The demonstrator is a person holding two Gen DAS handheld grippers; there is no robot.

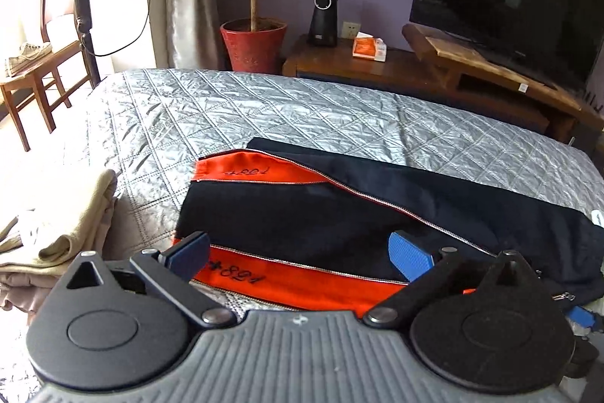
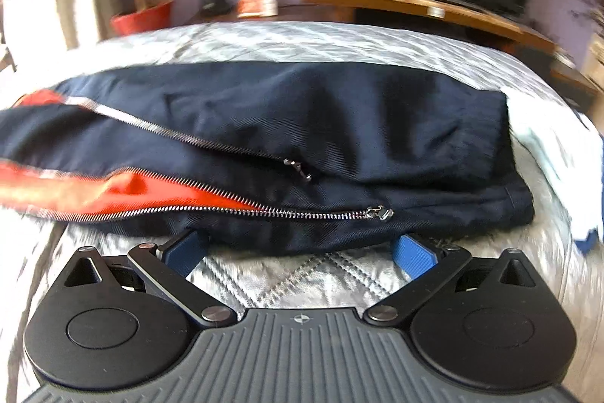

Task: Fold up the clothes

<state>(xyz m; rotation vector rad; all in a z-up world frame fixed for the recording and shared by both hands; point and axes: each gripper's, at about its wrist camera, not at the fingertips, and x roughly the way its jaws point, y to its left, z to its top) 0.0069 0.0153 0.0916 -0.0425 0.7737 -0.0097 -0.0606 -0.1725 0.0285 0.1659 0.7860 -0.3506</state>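
Note:
A navy garment [image 1: 377,210] with orange panels and silver zips lies folded lengthwise on the quilted silver bedspread [image 1: 226,116]. My left gripper [image 1: 298,252] is open, hovering over the garment's near orange-striped end with nothing between its blue pads [image 1: 409,259]. In the right wrist view the same navy garment [image 2: 302,123] stretches across the bed, two zip pulls showing. My right gripper [image 2: 298,250] is open at the garment's near edge, its fingertips just at or under the hem; this view is motion-blurred.
A stack of folded beige cloth [image 1: 64,237] sits at the bed's left edge. Pale cloth [image 2: 558,161] lies right of the garment. Beyond the bed stand a wooden TV bench [image 1: 472,70], a red plant pot [image 1: 253,44], a fan and a chair [image 1: 34,70].

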